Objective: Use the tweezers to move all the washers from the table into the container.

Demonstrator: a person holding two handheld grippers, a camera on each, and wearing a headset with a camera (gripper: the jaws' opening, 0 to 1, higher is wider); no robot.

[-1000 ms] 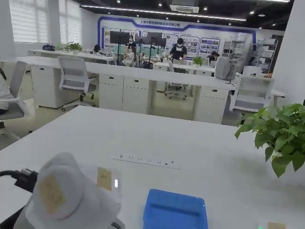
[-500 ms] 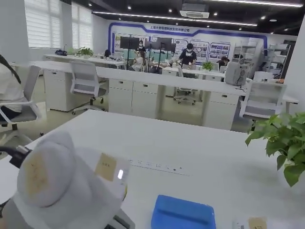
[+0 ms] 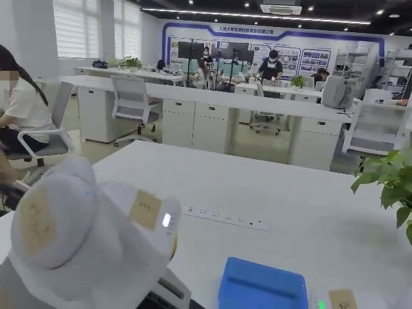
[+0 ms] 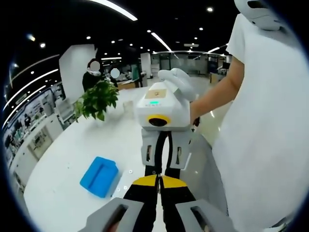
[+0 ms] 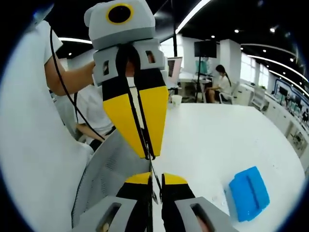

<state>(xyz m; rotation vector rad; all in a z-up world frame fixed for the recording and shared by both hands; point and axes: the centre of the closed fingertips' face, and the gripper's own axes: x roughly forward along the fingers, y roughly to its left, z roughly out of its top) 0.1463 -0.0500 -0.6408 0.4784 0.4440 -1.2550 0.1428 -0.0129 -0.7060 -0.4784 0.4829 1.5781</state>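
Ok so here both grippers are held up tip to tip in front of the person's white shirt, not down at the work. The left gripper [image 5: 147,155] has its yellow jaws pinched right in, basically no gap. The right gripper [image 4: 160,173] points straight back at it, jaws drawn in just as narrow. In the right gripper view there's a thin dark sliver running from the left tips down into the right jaws. I think that's the thin dark metal tweezers [image 5: 153,191], clamped by the right one, but it's so skinny I can't be sure.

My read is that they're nose to nose to get the tweezers seated. One side steadies them while the other takes a proper grip, so the points stick out straight. Nothing has been picked yet.

The shallow blue plastic container [image 4: 100,176] sits flat on the white table [image 3: 290,193], off to one side of the grippers. A few tiny pale washers [image 4: 130,171] lie loose on the tabletop just beside it, none inside that I can see.

The head view looks out across the office, with the container barely in at the bottom edge. The next move probably needs the head tipped down first. Washers that flat will be fiddly, and a crooked grip on the tweezers would make them skate.
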